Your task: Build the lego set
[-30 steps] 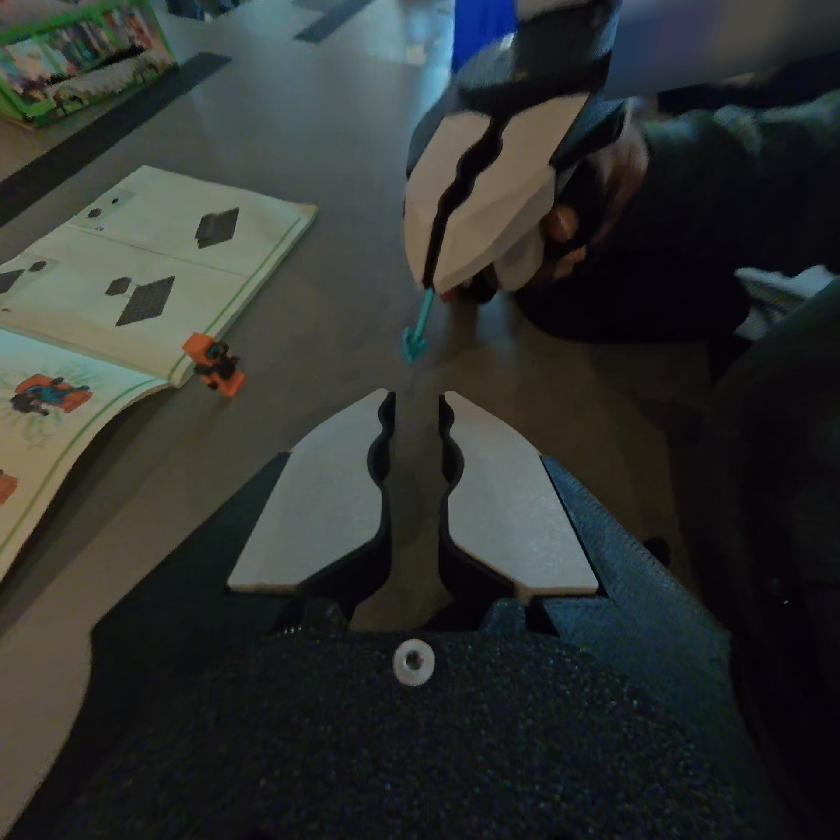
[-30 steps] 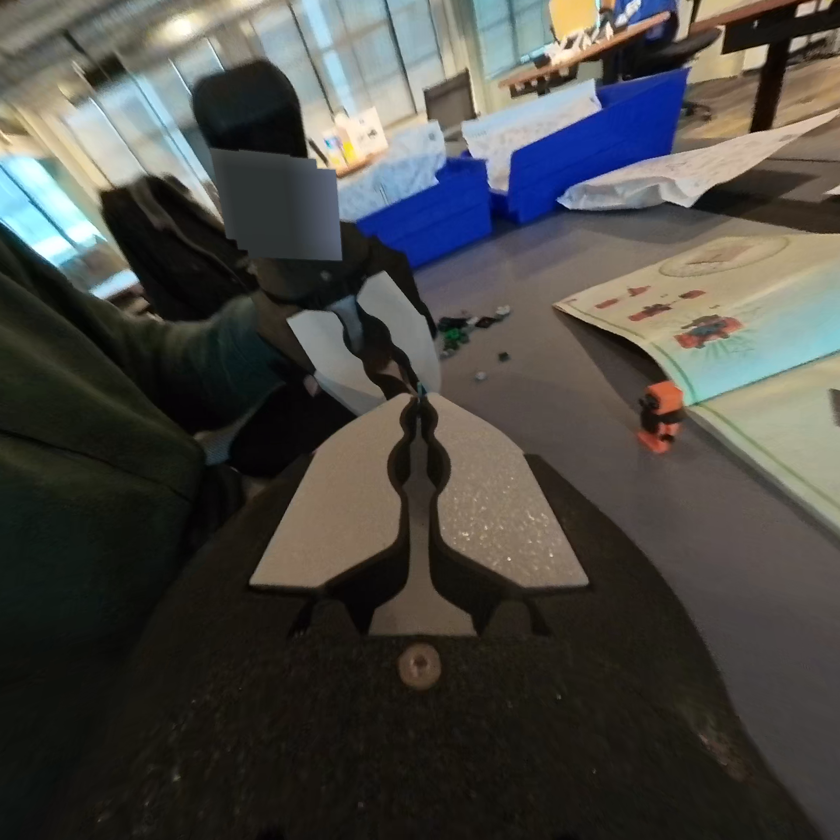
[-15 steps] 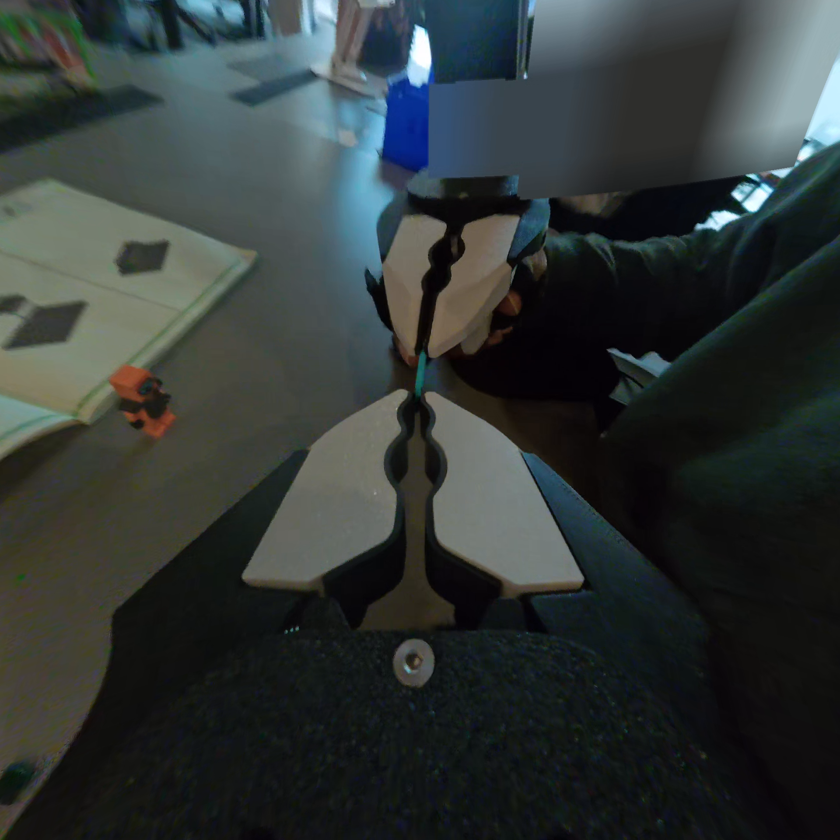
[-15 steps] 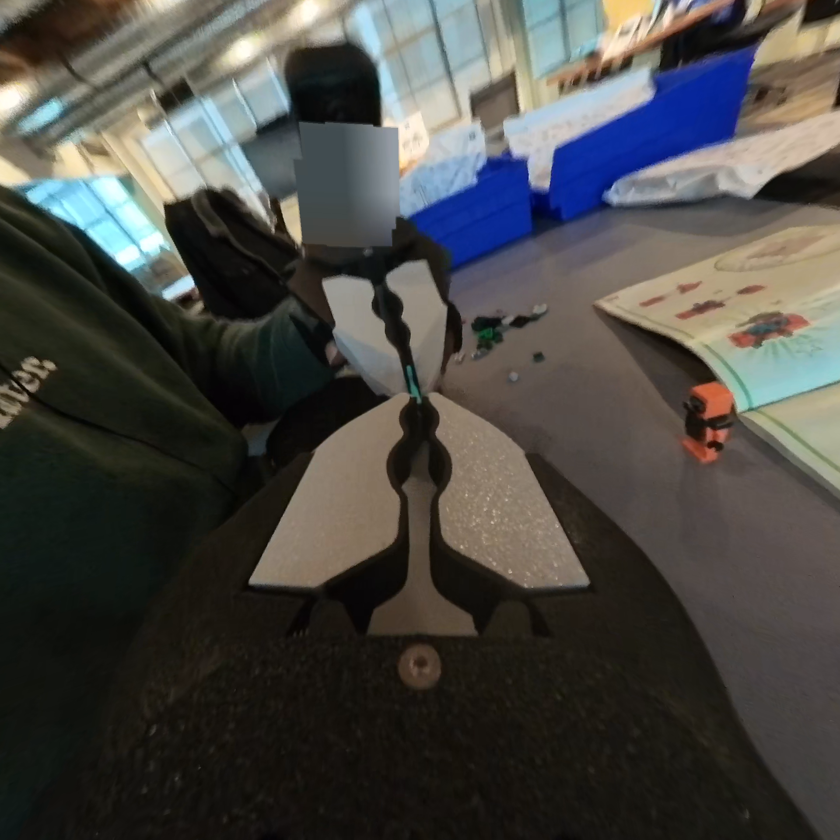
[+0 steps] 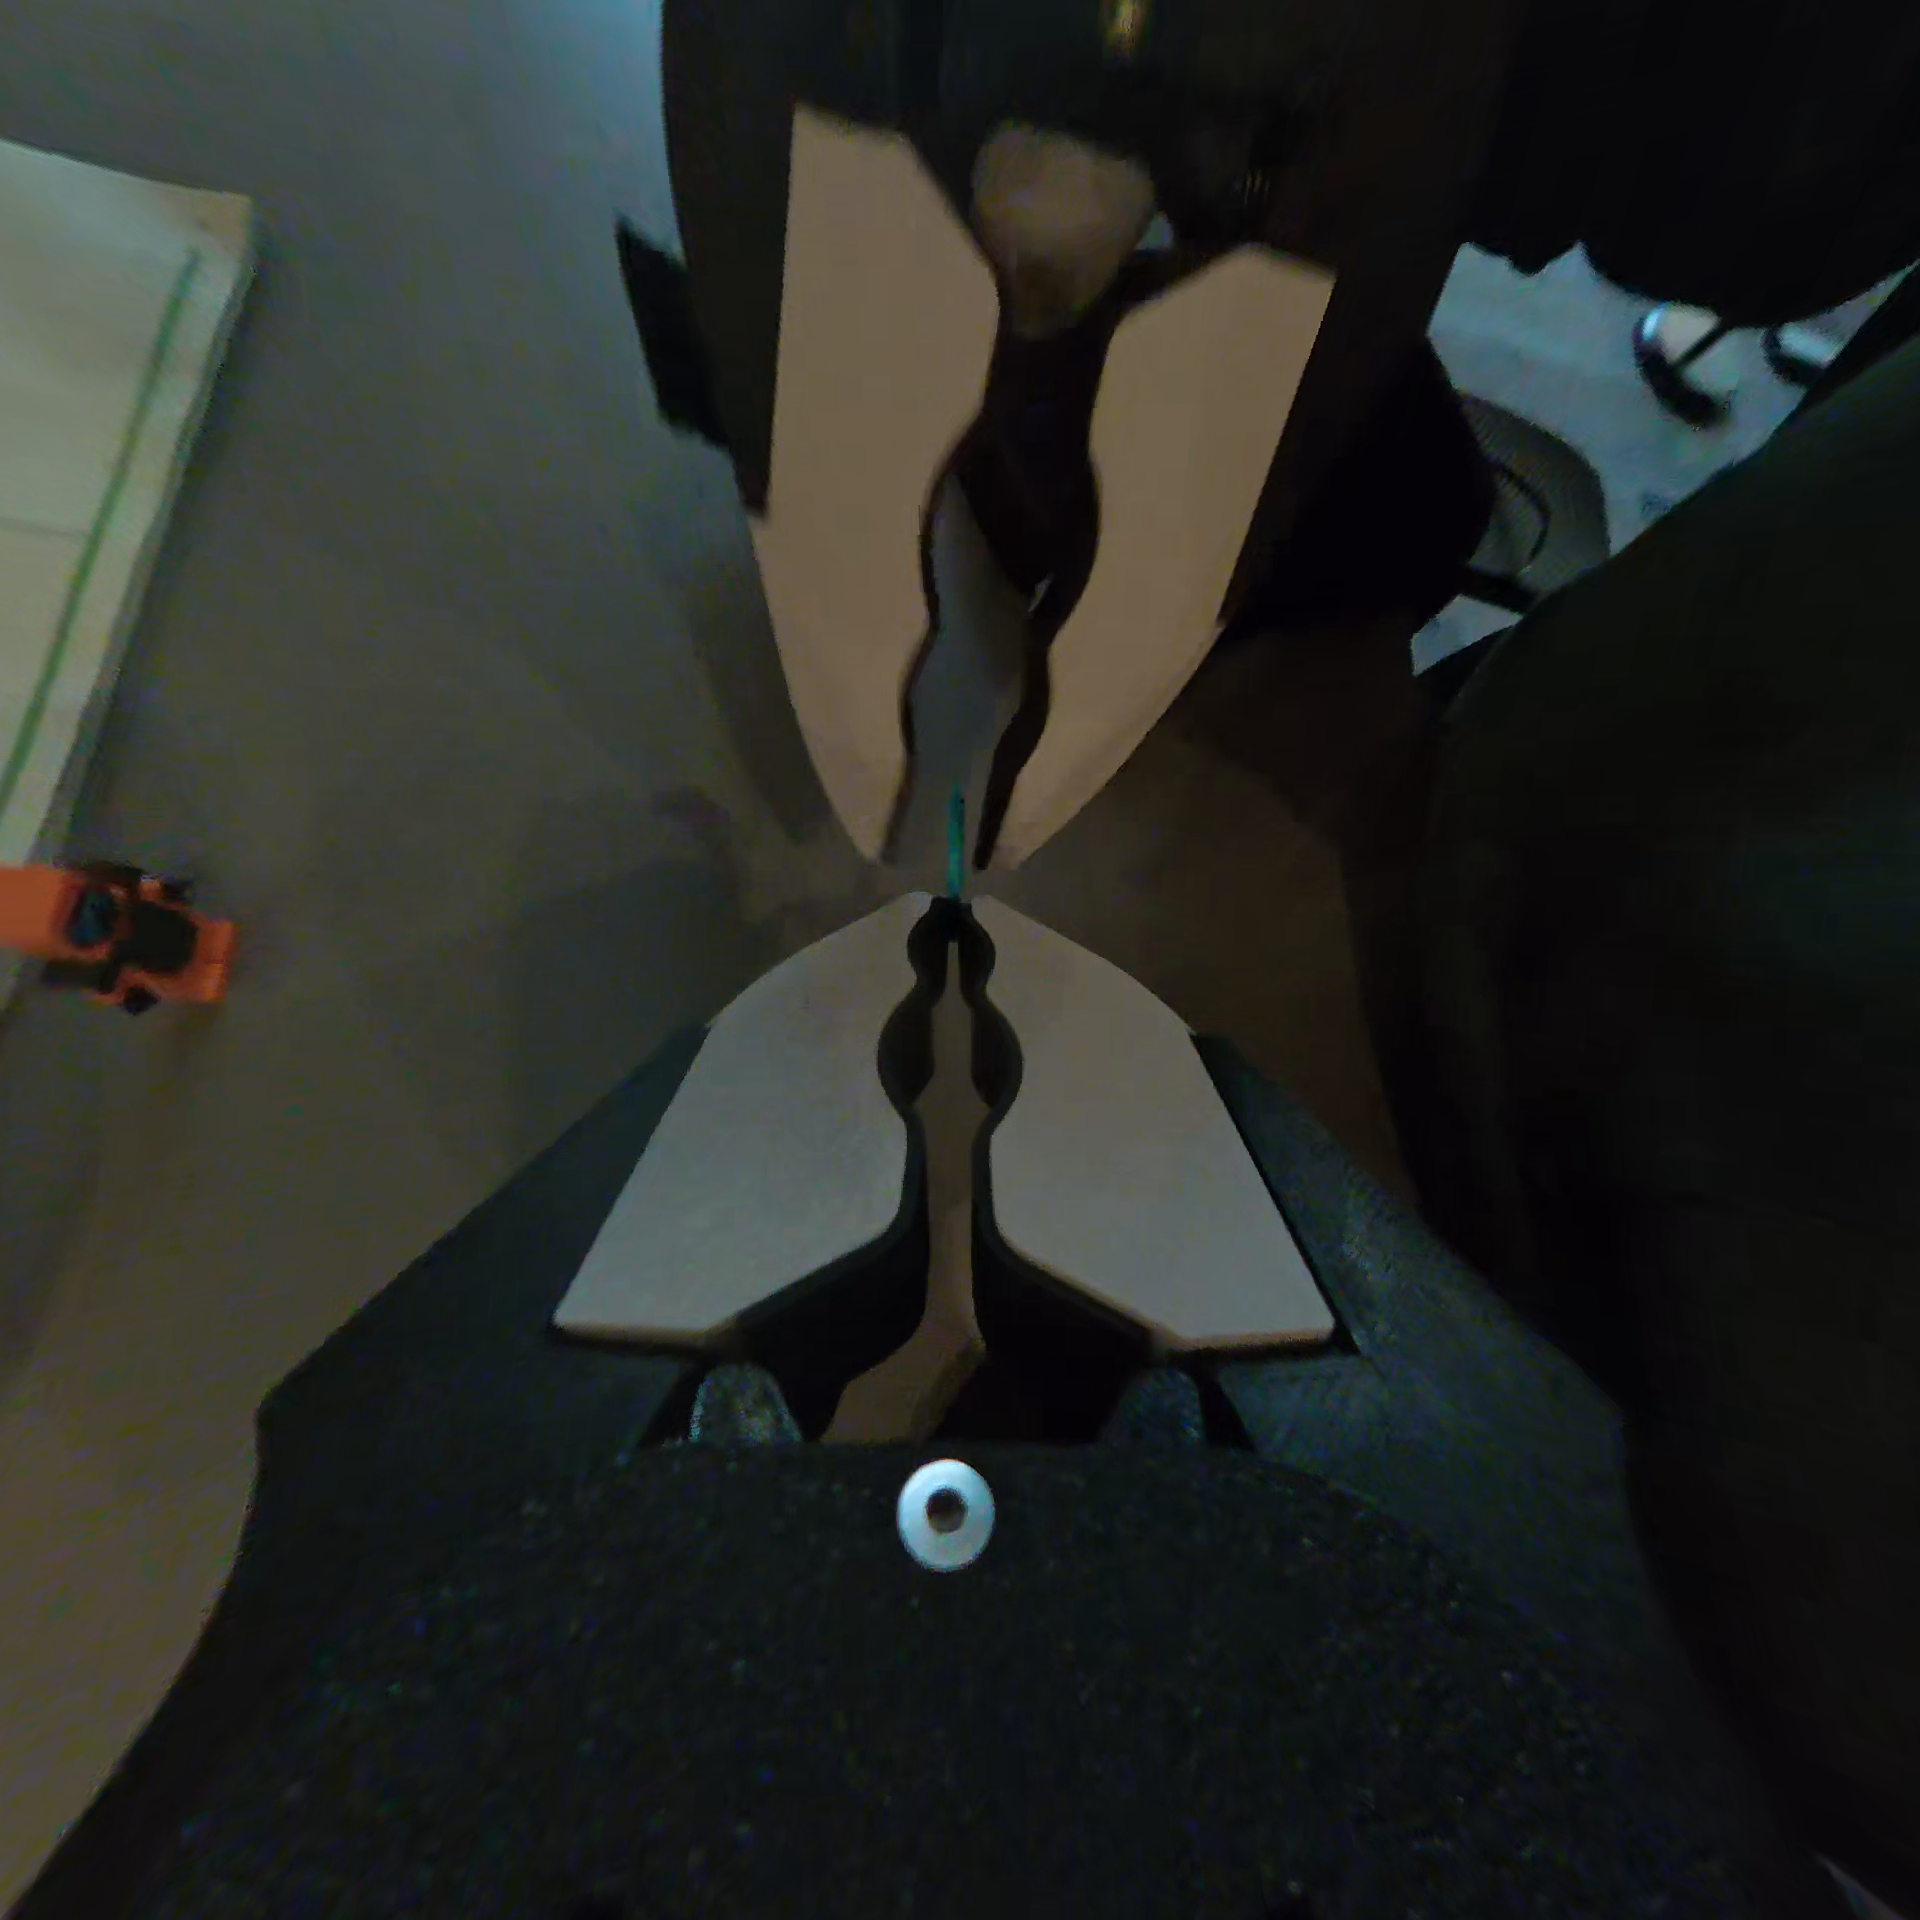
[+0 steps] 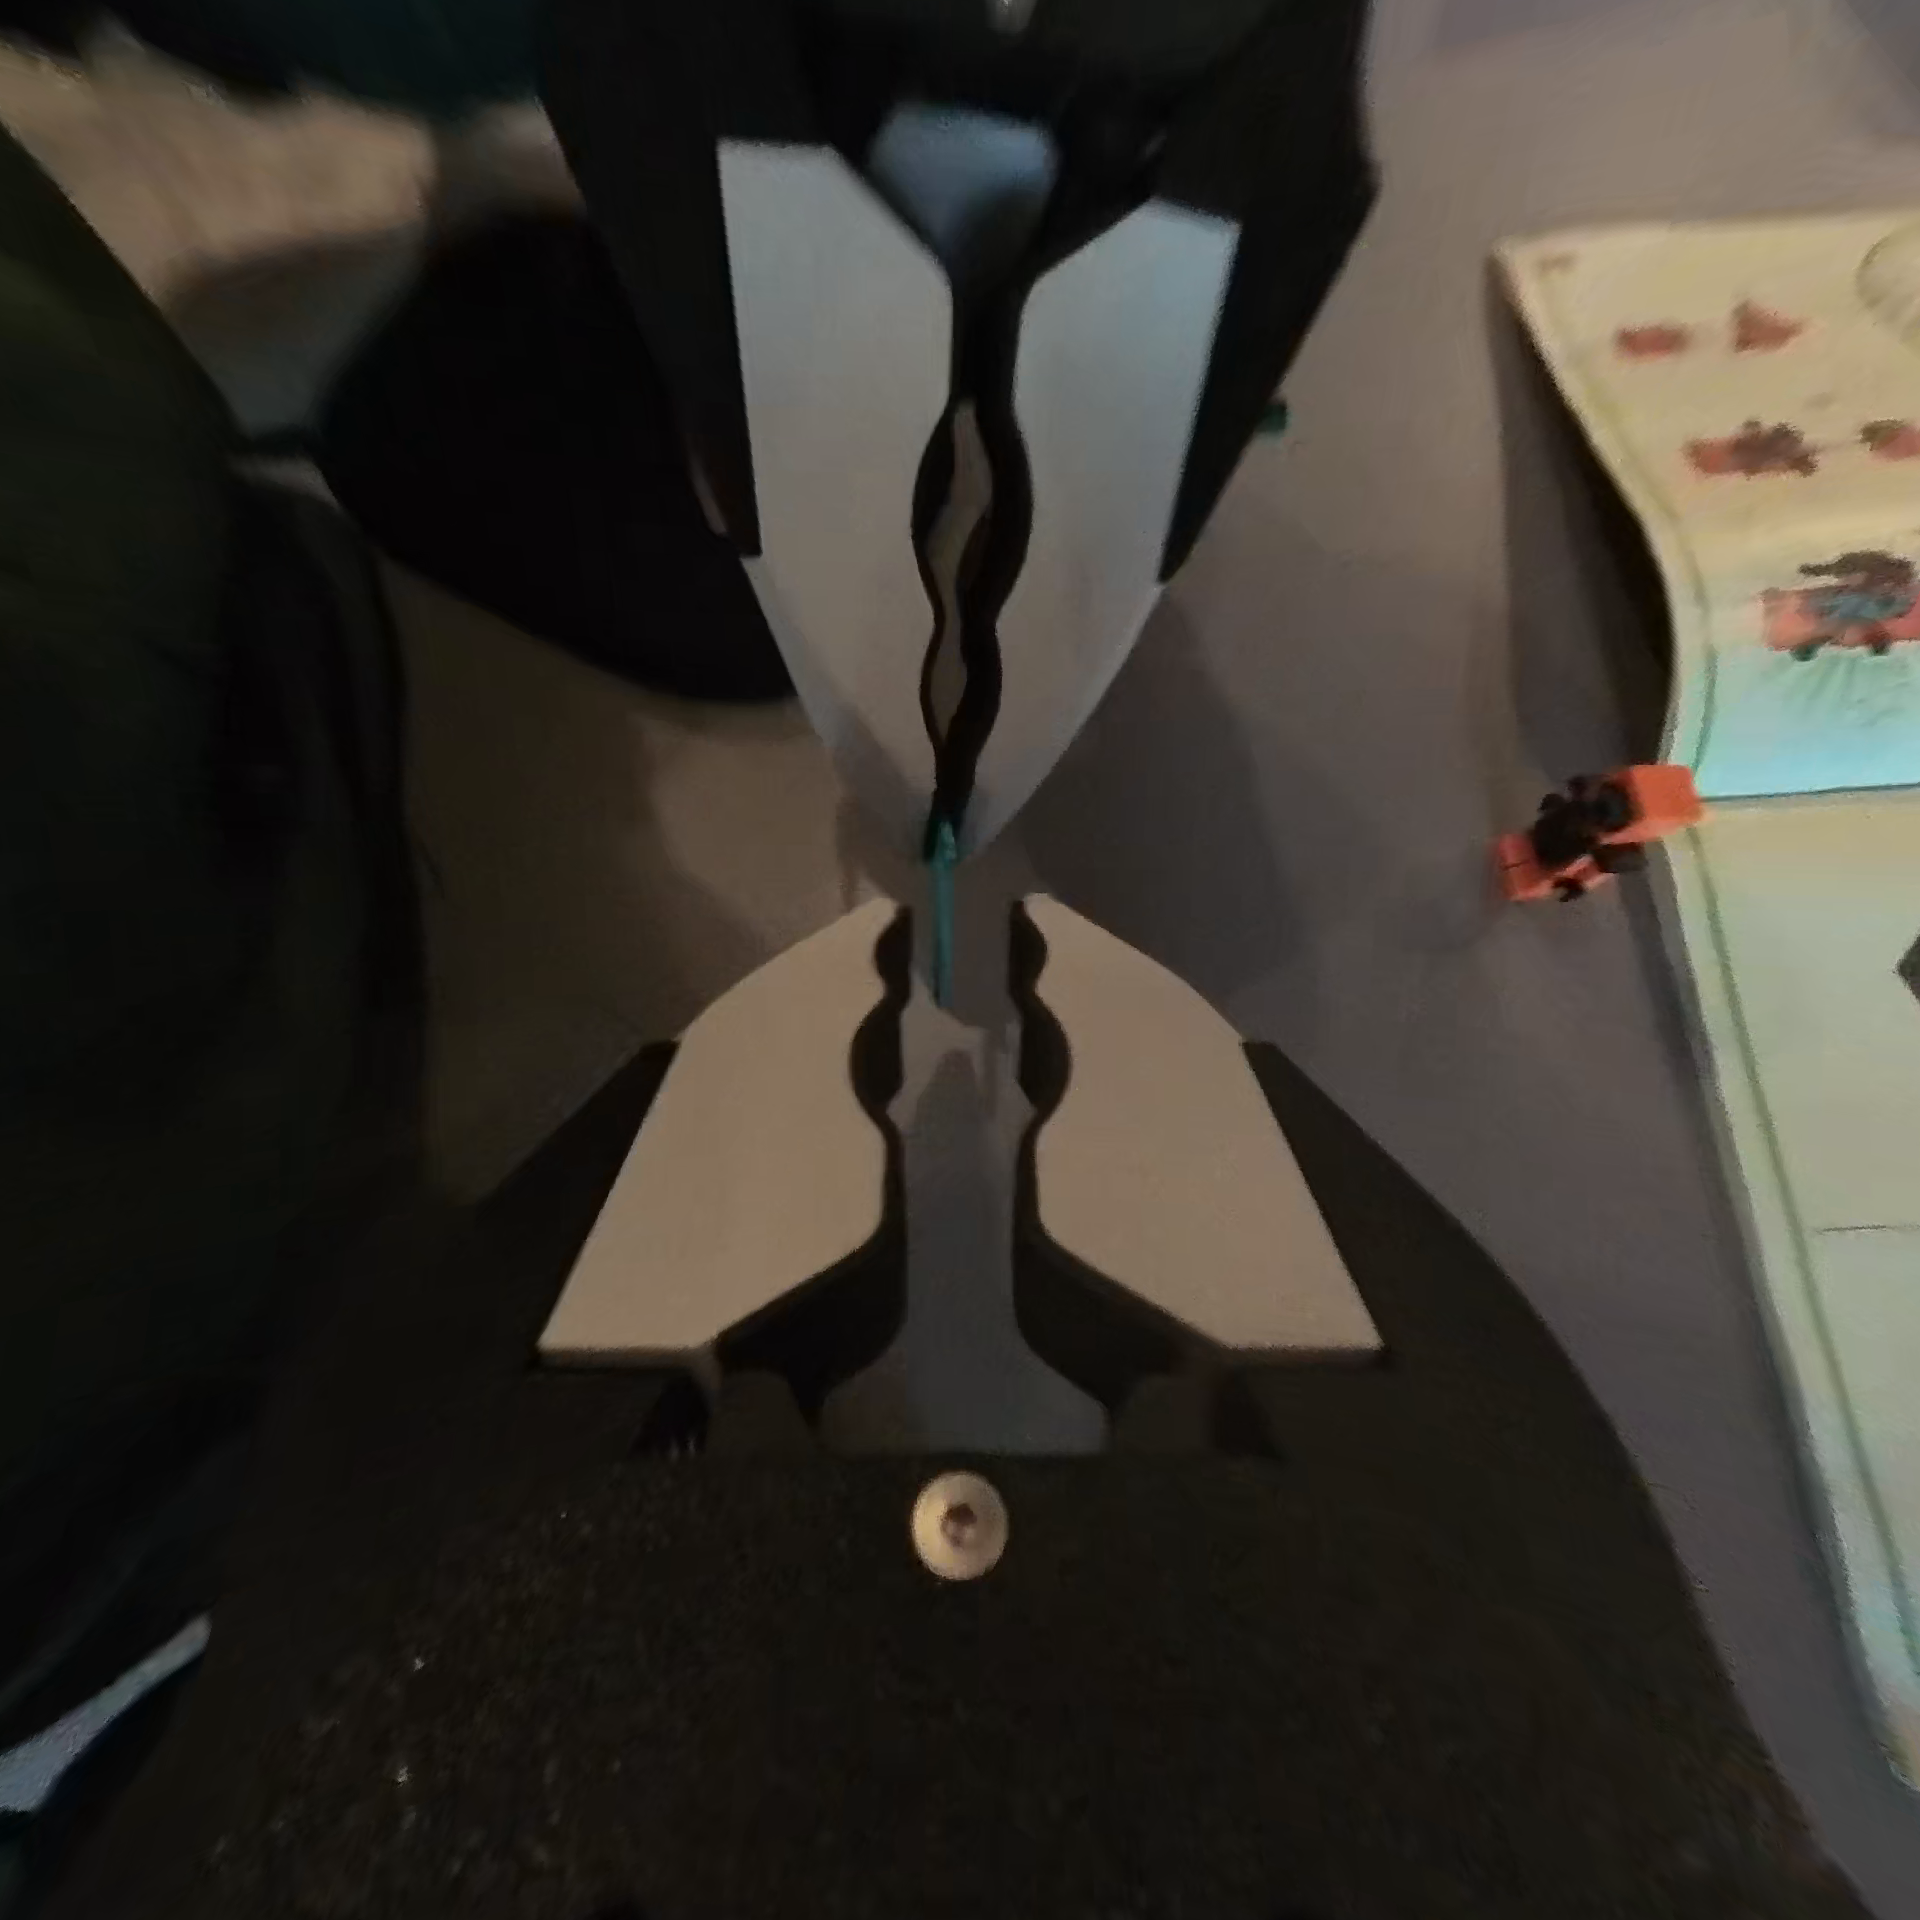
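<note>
We see our left tool (image 5: 952,906) pinched closed on one end of the thin teal lego piece (image 6: 943,914) above the grey tabletop (image 5: 436,644), while our right tool (image 6: 960,906) stands parted around its other end, the orange lego figure (image 6: 1600,831) lying beside the instruction booklet (image 6: 1787,935).
</note>
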Tool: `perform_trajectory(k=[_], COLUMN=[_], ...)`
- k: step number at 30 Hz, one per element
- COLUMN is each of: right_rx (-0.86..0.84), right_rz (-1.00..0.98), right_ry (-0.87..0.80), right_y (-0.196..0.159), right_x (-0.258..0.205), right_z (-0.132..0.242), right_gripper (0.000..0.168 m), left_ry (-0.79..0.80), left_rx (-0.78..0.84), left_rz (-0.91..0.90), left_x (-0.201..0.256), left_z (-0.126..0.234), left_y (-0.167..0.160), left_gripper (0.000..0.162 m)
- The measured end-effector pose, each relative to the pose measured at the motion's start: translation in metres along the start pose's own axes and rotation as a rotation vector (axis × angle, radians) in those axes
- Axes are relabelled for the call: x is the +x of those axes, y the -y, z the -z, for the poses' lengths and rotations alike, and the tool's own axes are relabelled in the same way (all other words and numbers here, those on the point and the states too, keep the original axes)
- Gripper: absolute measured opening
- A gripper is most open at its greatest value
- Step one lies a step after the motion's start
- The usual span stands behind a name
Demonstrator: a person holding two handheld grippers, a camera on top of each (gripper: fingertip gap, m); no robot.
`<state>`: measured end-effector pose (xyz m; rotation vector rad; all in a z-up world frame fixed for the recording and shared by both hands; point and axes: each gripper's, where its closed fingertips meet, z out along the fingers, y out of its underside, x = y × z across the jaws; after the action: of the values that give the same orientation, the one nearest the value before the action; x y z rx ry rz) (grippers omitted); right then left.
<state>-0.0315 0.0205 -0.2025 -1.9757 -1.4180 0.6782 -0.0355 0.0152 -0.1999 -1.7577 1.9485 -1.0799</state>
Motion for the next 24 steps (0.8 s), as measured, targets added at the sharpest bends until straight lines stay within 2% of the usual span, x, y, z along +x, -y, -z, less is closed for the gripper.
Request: perform_trajectory(k=[2, 6, 7, 9, 13, 15, 19, 24], right_rx=[-0.014, 0.023, 0.048, 0.137, 0.342, 0.374, 0.296, 0.248], right_rz=[0.007, -0.081, -0.140, -0.316, -0.846, -0.982, -1.041, -1.089], right_ry=[0.000, 0.013, 0.027, 0.020, -0.011, -0.055, -0.123, -0.137], right_y=[-0.003, -0.005, -0.004, -0.001, -0.008, -0.020, -0.036, -0.039], right_x=[-0.001, 0.001, 0.002, 0.015, 0.066, 0.088, 0.104, 0.112], right_z=[-0.003, -0.004, -0.003, 0.001, 0.013, 0.014, 0.004, -0.005], right_gripper=[0.003, 0.002, 0.002, 0.002, 0.002, 0.002, 0.002, 0.007], left_ry=[0.013, 0.054, 0.082, 0.153, 0.275, 0.308, 0.339, 0.331], left_rx=[-0.026, -0.006, 0.014, 0.071, 0.178, 0.206, 0.197, 0.205], left_rz=[-0.015, -0.036, -0.038, -0.011, 0.054, 0.070, 0.071, 0.076], left_x=[-0.002, -0.006, -0.010, -0.022, -0.041, -0.044, -0.044, -0.042], left_z=[-0.003, -0.003, 0.000, 0.009, 0.028, 0.031, 0.029, 0.029], left_y=[-0.002, -0.001, 0.000, 0.002, -0.001, -0.005, -0.019, -0.029], left_gripper=[0.002, 0.004, 0.012, 0.022, 0.019, 0.018, 0.019, 0.018])
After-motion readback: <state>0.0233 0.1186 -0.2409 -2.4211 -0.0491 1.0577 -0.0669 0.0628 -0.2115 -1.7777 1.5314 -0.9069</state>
